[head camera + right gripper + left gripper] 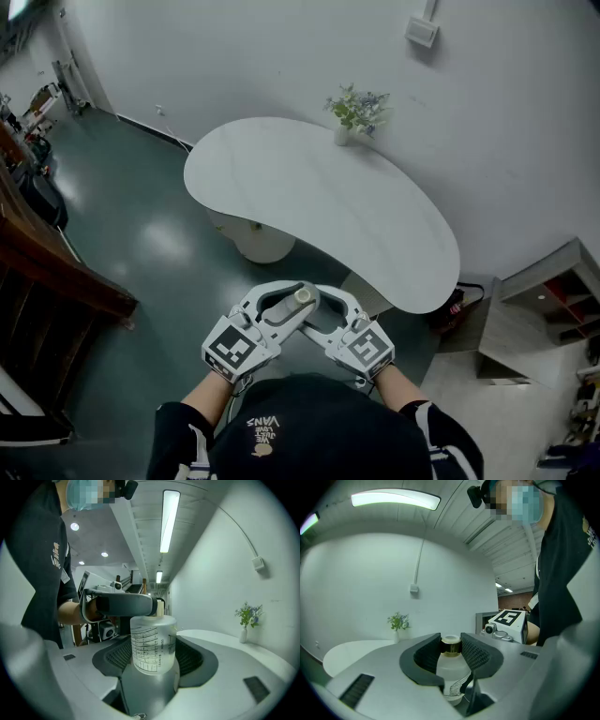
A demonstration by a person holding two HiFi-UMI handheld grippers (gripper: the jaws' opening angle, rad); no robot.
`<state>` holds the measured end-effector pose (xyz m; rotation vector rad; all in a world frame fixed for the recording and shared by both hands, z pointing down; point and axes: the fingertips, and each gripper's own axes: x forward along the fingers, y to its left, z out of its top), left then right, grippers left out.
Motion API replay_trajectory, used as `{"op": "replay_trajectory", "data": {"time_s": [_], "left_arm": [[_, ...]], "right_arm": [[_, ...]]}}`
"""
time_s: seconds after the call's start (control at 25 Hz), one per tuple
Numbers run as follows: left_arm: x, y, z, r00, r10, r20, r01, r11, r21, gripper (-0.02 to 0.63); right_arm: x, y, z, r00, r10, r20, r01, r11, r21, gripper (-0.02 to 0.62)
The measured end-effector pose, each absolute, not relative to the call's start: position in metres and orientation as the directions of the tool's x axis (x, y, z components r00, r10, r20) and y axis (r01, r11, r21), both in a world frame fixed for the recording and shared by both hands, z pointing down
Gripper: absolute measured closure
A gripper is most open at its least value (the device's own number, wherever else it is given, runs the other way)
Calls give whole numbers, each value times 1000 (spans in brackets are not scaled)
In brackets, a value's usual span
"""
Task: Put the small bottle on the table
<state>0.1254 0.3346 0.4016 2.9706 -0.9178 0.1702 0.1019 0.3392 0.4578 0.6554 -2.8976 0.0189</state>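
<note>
A small clear bottle (302, 296) with a gold neck ring is held in the air in front of the person, just short of the white table's near edge (394, 291). My left gripper (296, 300) is shut on it, and in the left gripper view its pads press the bottle (452, 667) at the neck and shoulder. My right gripper (317, 315) reaches in from the other side. In the right gripper view the bottle's graduated body (152, 641) stands between the wide jaws with gaps on both sides. The left gripper's finger (122, 604) crosses the bottle's top.
The curved white table (309, 197) stands on a pale pedestal (258, 239), with a small vase of flowers (354, 112) at its far edge by the wall. Dark wooden furniture (47, 262) lies at the left and shelving (553, 300) at the right, on a dark green floor.
</note>
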Motion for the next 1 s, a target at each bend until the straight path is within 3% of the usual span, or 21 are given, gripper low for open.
{"op": "replay_trajectory", "data": {"time_s": [0.56,1.0], "left_arm": [[106,310,403,827,-552,105,-555,-832,-3,457],[40,244,404,863,-492,117,-494,-869,-5,457]], "right_arm": [[81,317,459,-882,-438,174,-453,890,-54,334],[15,248,460,-858,-490,154,-503,862,-58,334]]}}
